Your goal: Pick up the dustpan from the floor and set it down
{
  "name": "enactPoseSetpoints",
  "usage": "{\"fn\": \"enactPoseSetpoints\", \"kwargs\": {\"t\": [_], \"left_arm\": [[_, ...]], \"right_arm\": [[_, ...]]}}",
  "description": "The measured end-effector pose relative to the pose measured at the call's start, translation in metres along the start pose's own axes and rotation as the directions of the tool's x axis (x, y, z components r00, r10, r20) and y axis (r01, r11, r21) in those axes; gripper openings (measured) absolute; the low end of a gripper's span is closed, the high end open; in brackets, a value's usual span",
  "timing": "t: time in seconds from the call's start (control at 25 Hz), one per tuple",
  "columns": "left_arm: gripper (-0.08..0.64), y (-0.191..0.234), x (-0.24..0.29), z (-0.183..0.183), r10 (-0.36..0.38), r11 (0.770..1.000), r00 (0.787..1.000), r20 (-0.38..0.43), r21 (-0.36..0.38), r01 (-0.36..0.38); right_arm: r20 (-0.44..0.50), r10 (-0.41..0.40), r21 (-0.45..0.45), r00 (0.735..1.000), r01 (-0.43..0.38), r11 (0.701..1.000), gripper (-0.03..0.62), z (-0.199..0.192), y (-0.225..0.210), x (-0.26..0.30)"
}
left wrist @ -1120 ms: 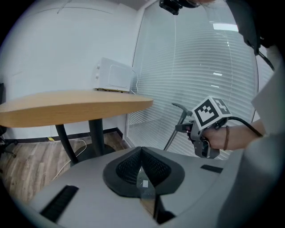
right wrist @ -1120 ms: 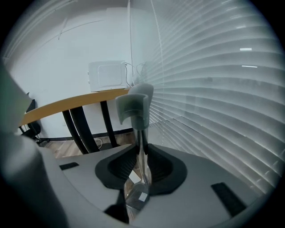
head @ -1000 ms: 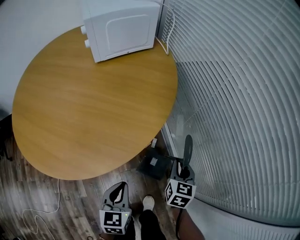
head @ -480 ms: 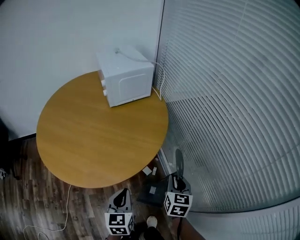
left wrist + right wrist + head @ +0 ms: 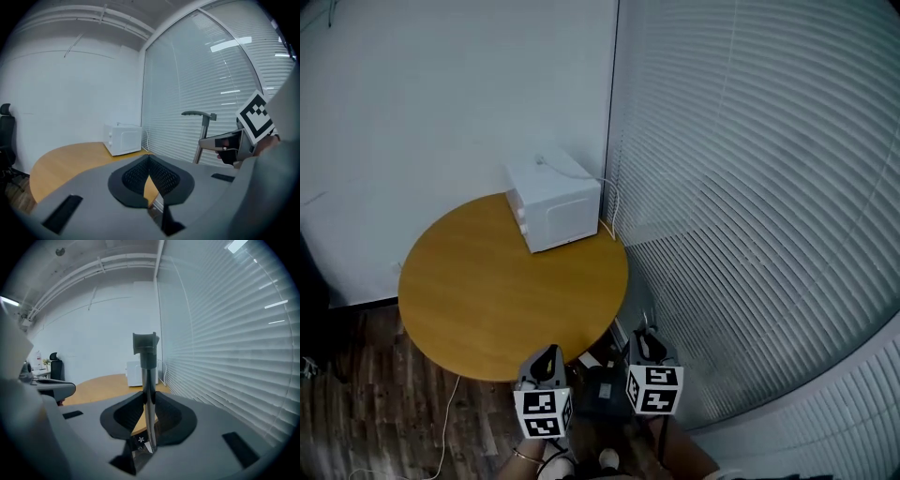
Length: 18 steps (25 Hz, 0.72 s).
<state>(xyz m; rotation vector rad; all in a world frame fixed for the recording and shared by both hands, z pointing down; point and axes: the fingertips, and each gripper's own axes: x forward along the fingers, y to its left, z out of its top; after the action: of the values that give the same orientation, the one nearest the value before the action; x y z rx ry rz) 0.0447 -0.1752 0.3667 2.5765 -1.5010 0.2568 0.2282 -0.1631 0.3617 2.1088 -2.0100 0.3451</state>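
Two gripper views: slim metal dustpan handle (image 5: 146, 371) upright, unclear from head view.
Right gripper (image 5: 149, 394): clamps that handle.
Left gripper (image 5: 149, 158): closed, empty.

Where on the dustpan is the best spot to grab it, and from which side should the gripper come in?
Take the dustpan by its long thin stem, below the wider grip at the top. The stem stands upright, so come in level from the side with one jaw on each side of it, which is how the right gripper is clamped on it.
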Motion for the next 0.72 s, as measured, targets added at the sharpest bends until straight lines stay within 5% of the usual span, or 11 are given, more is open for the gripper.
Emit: {"fn": "enactPoseSetpoints", "kwargs": {"t": [0.72], "left_arm": [[0.018, 0.029, -0.049, 0.009, 0.172, 0.985, 0.985, 0.032, -0.029, -0.171]], "right_arm": [[0.022, 0.128, -0.058, 0.992, -0.126, 0.990, 0.094, 0.017, 0.046, -0.025]]}}
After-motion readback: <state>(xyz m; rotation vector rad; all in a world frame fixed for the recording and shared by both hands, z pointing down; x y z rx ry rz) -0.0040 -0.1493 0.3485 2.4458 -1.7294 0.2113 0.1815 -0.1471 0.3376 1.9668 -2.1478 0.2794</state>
